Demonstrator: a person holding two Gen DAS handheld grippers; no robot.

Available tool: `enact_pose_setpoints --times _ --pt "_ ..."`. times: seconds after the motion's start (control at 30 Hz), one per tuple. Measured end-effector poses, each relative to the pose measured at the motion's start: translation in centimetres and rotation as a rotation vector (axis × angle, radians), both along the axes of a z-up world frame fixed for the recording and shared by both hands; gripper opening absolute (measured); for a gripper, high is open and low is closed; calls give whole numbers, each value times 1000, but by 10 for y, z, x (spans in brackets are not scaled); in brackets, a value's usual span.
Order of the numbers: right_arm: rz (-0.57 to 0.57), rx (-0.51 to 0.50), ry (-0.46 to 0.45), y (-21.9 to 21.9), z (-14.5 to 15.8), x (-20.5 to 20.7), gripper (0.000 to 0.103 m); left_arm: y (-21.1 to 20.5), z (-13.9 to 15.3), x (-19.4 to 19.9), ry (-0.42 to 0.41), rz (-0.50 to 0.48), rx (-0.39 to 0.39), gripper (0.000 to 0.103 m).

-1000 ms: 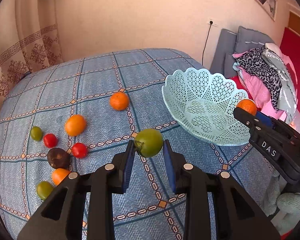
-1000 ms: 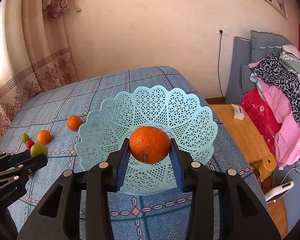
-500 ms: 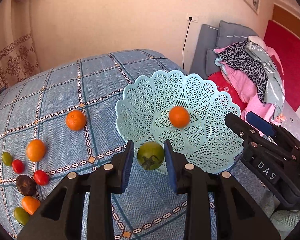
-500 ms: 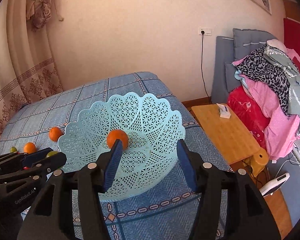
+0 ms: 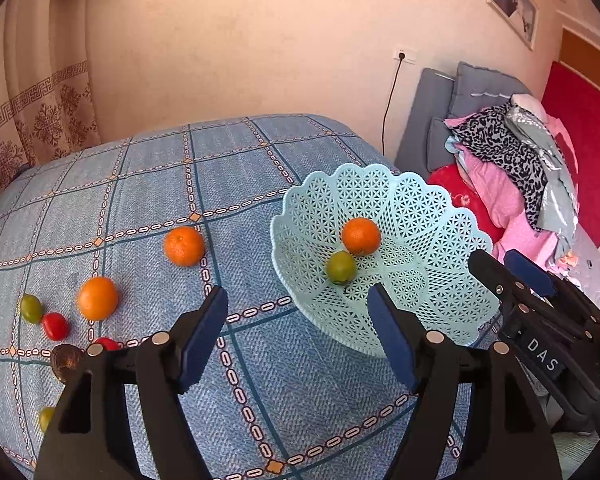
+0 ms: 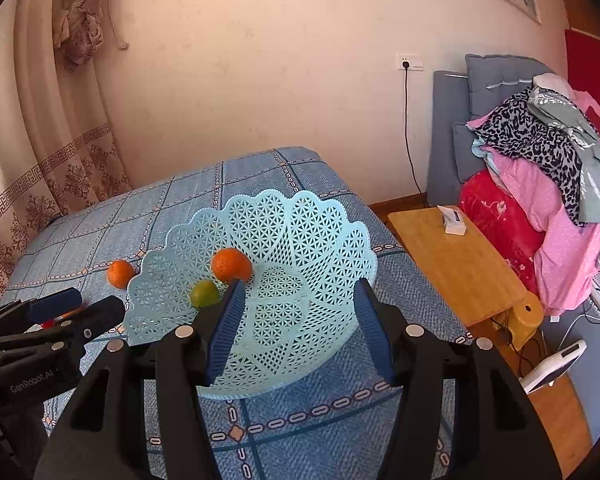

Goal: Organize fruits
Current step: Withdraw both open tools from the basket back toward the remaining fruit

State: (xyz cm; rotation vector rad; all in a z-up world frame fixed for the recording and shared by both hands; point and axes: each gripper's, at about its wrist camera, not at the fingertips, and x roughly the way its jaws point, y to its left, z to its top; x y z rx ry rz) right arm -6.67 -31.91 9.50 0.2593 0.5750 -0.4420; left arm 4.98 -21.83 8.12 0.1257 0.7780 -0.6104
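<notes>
Green fruit dropped into basket beside orange; left gripper opening, empty; right gripper apart, empty; drop-off step done; next: fetch loose orange on bedspread

A blue checked bed carries a lattice basket and scattered fruits.

Left gripper at 6 o'clock, jaws opening with nothing between them, light blue basket at 3 o'clock holding an orange touching a green fruit, more fruits at 9 o'clock on the blue cloth
</notes>
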Motion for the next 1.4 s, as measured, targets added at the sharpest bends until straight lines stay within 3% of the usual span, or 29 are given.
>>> enact_pose_setpoints --times 0.03,0.1,0.53,0.73,1.13,1.4 --pt "6 3 -6 2 1 -1 58 6 2 2 4 17 -7 73" --pt "18 9 -16 9 1 -1 59 18 6 5 6 55 -22 88" --pt "178 -3 -30 67 4 8 60 99 31 -3 -108 225 12 93" --pt "234 44 -25 85 2 14 60 139 34 -5 -116 288 15 93" --pt "365 113 41 128 -13 33 60 199 -13 -13 -44 369 90 95" --pt "398 124 79 146 -20 38 60 212 -41 -13 7 359 116 94"
